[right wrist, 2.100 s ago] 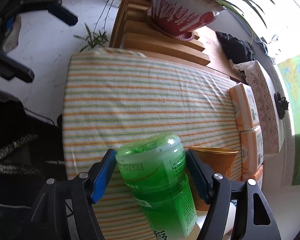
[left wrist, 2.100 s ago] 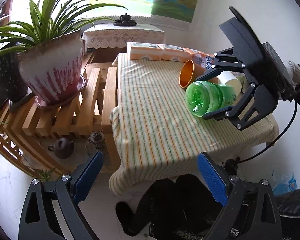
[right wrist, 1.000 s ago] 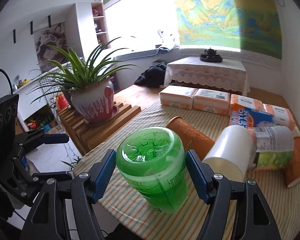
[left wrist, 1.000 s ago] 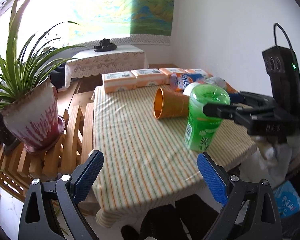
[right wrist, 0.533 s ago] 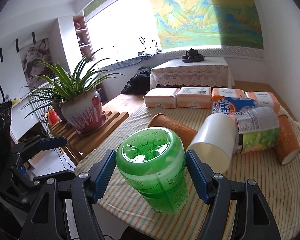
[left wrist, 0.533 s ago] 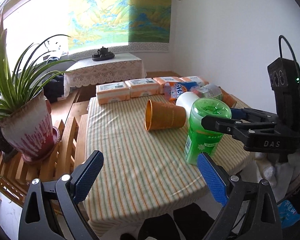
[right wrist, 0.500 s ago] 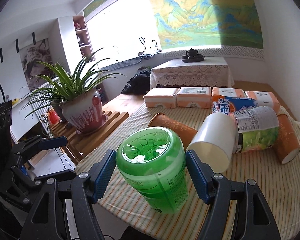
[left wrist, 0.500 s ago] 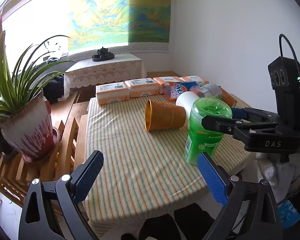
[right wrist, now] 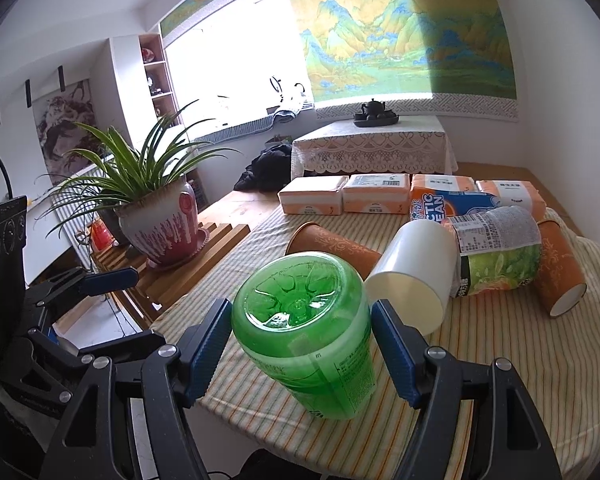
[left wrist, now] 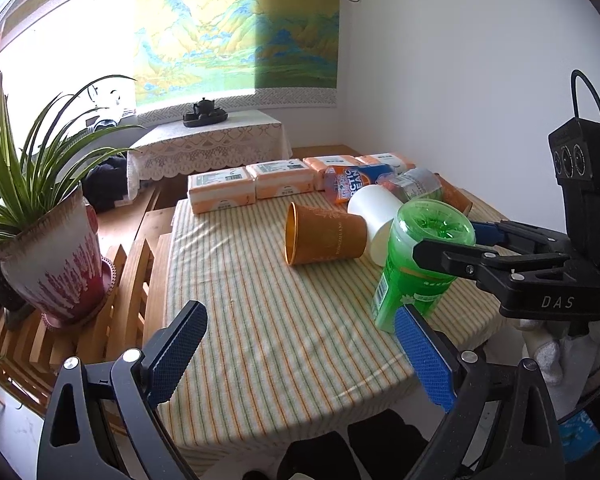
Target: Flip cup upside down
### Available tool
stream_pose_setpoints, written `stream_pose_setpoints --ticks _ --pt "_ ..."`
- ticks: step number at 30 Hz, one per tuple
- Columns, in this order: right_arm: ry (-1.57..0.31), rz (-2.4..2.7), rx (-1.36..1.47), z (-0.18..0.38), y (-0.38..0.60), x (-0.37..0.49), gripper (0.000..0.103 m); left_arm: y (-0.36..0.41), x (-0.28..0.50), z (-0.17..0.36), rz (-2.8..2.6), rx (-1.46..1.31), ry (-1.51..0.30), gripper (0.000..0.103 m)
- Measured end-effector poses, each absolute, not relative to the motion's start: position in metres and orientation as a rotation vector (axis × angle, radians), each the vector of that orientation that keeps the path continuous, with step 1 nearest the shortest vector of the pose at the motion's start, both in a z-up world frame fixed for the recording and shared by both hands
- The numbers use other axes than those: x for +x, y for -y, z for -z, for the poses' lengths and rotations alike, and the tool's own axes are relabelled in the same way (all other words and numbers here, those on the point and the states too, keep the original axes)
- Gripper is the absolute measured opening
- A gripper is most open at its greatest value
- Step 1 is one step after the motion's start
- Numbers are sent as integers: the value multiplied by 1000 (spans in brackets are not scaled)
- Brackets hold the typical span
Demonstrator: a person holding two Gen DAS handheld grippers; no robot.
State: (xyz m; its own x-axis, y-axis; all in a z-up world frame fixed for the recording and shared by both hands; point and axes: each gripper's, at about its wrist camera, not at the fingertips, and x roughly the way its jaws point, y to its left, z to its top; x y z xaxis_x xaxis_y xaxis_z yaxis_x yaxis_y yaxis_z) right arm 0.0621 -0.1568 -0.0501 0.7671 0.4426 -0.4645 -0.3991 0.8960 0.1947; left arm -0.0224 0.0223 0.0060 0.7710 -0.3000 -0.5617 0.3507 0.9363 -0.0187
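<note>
A green translucent plastic cup (right wrist: 308, 332) stands upside down, base up, on the striped tablecloth (right wrist: 520, 368) near the front edge. My right gripper (right wrist: 302, 350) has its blue pads on either side of the cup with small gaps showing, so it is open around it. In the left wrist view the same cup (left wrist: 416, 264) stands at the right with the right gripper's black fingers (left wrist: 452, 258) beside it. My left gripper (left wrist: 300, 352) is open and empty, in front of the table's near edge.
An orange paper cup (left wrist: 324, 234), a white cup (right wrist: 416, 272), a labelled bottle (right wrist: 496, 252) and another orange cup (right wrist: 558, 268) lie on their sides behind the green cup. Tissue packs (left wrist: 252, 186) line the far edge. A potted plant (left wrist: 48, 248) stands on wooden slats at left.
The green cup went from lying sideways in the right gripper to standing base up on the cloth. The right jaws have since opened slightly off it. The left gripper stayed open.
</note>
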Motion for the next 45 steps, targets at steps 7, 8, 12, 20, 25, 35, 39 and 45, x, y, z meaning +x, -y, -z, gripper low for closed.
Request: stream_pose_setpoints --ticks 7,8,12,20,25,35,39,45 --pt "-520 -441 75 50 159 56 74 -20 -26 -6 361 91 -591 97" --pt "-519 -445 77 50 160 55 76 -20 -26 -6 361 91 -592 97" --pt "-494 -422 71 48 162 50 80 -19 -28 -7 362 87 -587 97" --pt "-444 -353 63 39 170 29 83 -11 -43 -13 328 85 -533 97" --pt "-398 -279 55 31 177 9 88 -4 -57 -18 298 82 -483 97" --pt "-359 -147 92 27 197 -23 93 -2 -82 -31 202 24 -407 97" --pt "-348 -103 97 28 201 -32 94 -1 -93 -33 155 18 -372 97" --pt "-327 -48 83 29 200 -44 97 0 -102 -28 124 -12 -372 103"
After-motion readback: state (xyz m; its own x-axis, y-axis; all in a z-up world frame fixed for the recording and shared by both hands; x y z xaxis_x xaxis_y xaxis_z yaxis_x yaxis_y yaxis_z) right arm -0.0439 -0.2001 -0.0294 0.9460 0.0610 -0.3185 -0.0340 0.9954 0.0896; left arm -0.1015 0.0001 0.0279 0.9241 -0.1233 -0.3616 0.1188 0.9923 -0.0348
